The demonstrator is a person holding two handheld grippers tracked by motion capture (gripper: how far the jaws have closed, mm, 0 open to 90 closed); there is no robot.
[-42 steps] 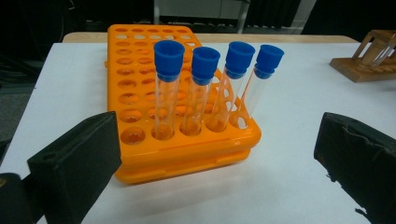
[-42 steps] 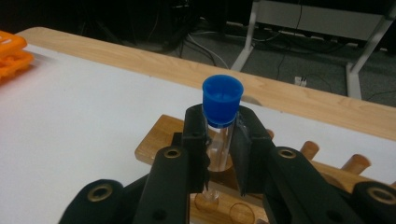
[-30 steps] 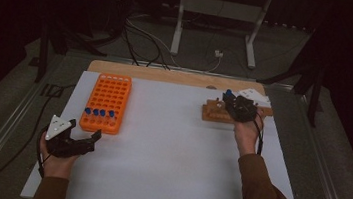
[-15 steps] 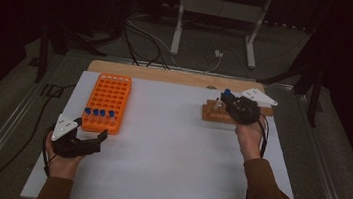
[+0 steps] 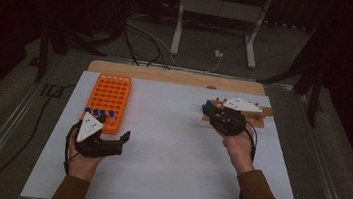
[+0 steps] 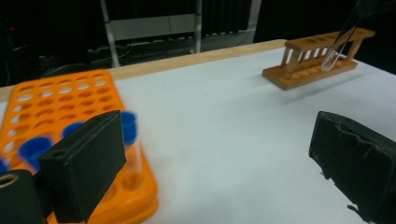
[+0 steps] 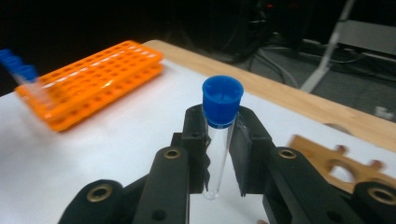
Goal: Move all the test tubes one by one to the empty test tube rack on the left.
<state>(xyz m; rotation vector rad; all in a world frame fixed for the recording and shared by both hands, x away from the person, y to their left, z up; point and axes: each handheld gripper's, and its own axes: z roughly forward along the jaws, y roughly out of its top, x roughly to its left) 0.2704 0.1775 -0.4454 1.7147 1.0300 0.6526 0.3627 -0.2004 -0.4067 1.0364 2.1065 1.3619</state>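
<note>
The test tube [image 7: 218, 140] is clear glass with a blue screw cap, empty as far as can be seen, and stands upright, clamped between the jaws of the right hand-held gripper [image 7: 219, 154] just beside the wooden rack [image 5: 255, 116] at the table's [image 5: 168, 154] far right. The left hand-held gripper [image 6: 219, 163] gapes wide with nothing in it near the orange rack [image 5: 109, 99], whose capped tubes [image 6: 126, 128] are blurred.

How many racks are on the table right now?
2: the orange rack at the table's left, beside the left tongs, and the wooden rack at the right, partly hidden behind the right tongs.
</note>
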